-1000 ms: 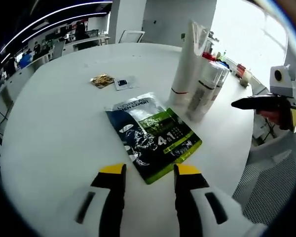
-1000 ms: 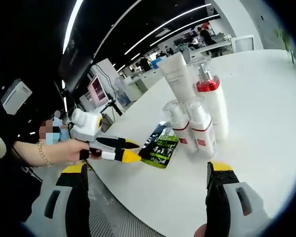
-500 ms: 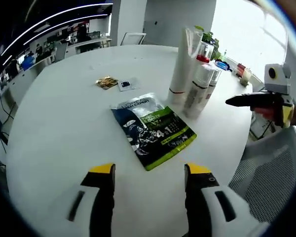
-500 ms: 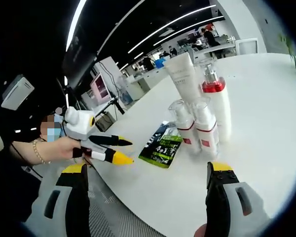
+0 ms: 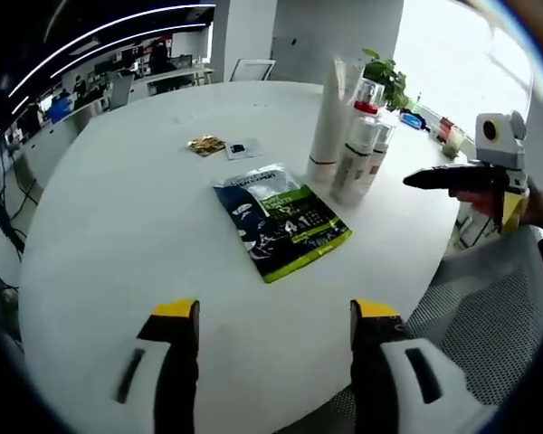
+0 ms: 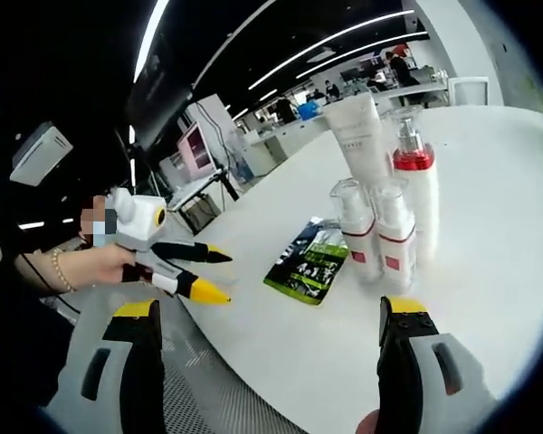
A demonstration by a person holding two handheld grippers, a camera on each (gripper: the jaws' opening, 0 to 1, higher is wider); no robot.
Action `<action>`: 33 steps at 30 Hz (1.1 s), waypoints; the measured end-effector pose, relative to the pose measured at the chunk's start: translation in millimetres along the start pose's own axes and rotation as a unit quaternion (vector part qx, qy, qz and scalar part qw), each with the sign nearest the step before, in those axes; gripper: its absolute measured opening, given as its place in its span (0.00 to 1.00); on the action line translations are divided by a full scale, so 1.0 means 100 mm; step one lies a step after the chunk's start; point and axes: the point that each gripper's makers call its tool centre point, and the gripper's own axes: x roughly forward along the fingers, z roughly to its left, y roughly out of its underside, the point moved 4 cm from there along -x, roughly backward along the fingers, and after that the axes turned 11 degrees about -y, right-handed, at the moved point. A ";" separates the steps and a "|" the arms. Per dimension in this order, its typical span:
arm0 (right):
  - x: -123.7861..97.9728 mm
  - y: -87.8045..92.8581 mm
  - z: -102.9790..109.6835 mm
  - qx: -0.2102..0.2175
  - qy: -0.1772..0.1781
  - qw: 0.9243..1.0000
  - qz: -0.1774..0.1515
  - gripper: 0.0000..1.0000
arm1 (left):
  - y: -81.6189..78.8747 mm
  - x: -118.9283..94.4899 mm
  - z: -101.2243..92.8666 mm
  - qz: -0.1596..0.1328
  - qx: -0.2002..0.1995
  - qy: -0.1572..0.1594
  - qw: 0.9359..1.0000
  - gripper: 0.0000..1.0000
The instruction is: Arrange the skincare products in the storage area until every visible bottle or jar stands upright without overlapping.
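Both grippers hung off the near edge of the round white surface [image 5: 118, 226], neither holding anything. The left gripper [image 5: 276, 312] had its yellow-tipped jaws spread wide over the edge; in the right gripper view it appeared held in a hand, jaws parted, just off the rim. The right gripper [image 6: 271, 312] likewise had its jaws wide apart, and in the left gripper view it showed at the far right, beyond the edge.

The skincare products stood together toward the right side of the surface: a tall white tube [image 6: 362, 136] on its cap, a pump bottle [image 6: 418, 203] with a red collar, and two smaller clear-capped bottles [image 6: 376, 235] with red bands in front, all upright and close-packed, some apparently touching. A dark sachet [image 5: 282, 221] with green print lay flat near the middle, just beside the group. Two small sample packets [image 5: 222, 146] lay further back, well apart.

By my reading, the bottles looked settled already and the step in hand was a pause or a check. Any next move would likely call for reaching in past the sachet, or a little spacing between the bottles without tipping the tall tube.
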 end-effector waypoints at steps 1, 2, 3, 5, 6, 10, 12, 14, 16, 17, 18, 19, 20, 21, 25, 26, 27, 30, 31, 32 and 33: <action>0.00 0.00 0.00 0.000 0.000 1.000 0.001 1.00 | 0.01 -0.03 0.00 0.001 -0.001 -0.001 1.000 0.63; 0.00 0.01 0.00 0.000 0.001 1.000 0.002 1.00 | 0.03 -0.03 0.00 0.001 -0.001 0.000 1.000 0.64; 0.00 0.01 0.00 0.000 0.001 1.000 0.003 1.00 | 0.04 -0.06 0.00 0.002 -0.002 0.000 1.000 0.65; 0.01 0.02 0.00 -0.001 0.002 1.000 0.007 1.00 | 0.06 -0.10 -0.01 0.004 -0.003 0.001 1.000 0.67; 0.02 0.03 0.00 -0.002 0.003 1.000 0.009 1.00 | 0.08 -0.11 0.01 0.003 -0.004 0.000 1.000 0.67; 0.01 0.04 -0.01 -0.005 0.008 1.000 0.014 1.00 | 0.12 -0.20 0.03 0.006 -0.008 0.004 1.000 0.71; 0.00 0.04 -0.03 -0.002 0.015 1.000 0.012 1.00 | 0.17 -0.23 0.08 0.014 -0.010 0.007 1.000 0.76; -0.01 0.04 -0.05 -0.003 0.023 1.000 0.012 1.00 | 0.19 -0.27 0.08 0.018 -0.010 0.011 1.000 0.80; -0.03 0.04 -0.07 -0.003 0.032 0.999 0.014 1.00 | 0.20 -0.33 0.11 0.019 -0.008 0.011 1.000 0.82; -0.04 0.04 -0.08 -0.003 0.036 0.999 0.013 1.00 | 0.20 -0.35 0.12 0.019 -0.008 0.010 1.000 0.82; -0.05 0.02 -0.08 -0.004 0.040 0.999 0.012 1.00 | 0.22 -0.36 0.15 0.018 -0.009 0.010 1.000 0.83; -0.07 0.00 -0.09 -0.005 0.045 0.999 0.012 1.00 | 0.23 -0.37 0.18 0.018 -0.012 0.013 1.000 0.84; -0.08 -0.01 -0.10 -0.007 0.052 0.999 0.014 1.00 | 0.24 -0.38 0.20 0.019 -0.013 0.016 1.000 0.85; -0.10 -0.02 -0.12 -0.007 0.061 0.998 0.012 1.00 | 0.26 -0.39 0.21 0.023 -0.012 0.024 0.999 0.86; -0.16 -0.07 -0.12 0.001 0.081 0.997 0.002 1.00 | 0.30 -0.44 0.27 0.034 -0.008 0.029 0.999 0.88; -0.16 -0.08 -0.12 0.003 0.084 0.996 0.001 1.00 | 0.29 -0.46 0.31 0.034 -0.008 0.029 0.999 0.88; -0.16 -0.09 -0.11 0.004 0.088 0.996 0.000 1.00 | 0.28 -0.48 0.33 0.032 -0.009 0.031 0.999 0.89; -0.16 -0.11 -0.08 0.008 0.096 0.995 -0.004 1.00 | 0.29 -0.53 0.38 0.028 -0.012 0.036 0.999 0.92; -0.16 -0.10 -0.07 0.009 0.098 0.995 -0.004 1.00 | 0.30 -0.54 0.39 0.028 -0.012 0.038 0.999 0.93; -0.16 -0.10 -0.05 0.009 0.100 0.995 -0.004 1.00 | 0.32 -0.56 0.39 0.029 -0.011 0.039 0.999 0.93; -0.15 -0.10 -0.04 0.008 0.101 0.995 -0.004 1.00 | 0.34 -0.57 0.39 0.031 -0.008 0.041 0.999 0.93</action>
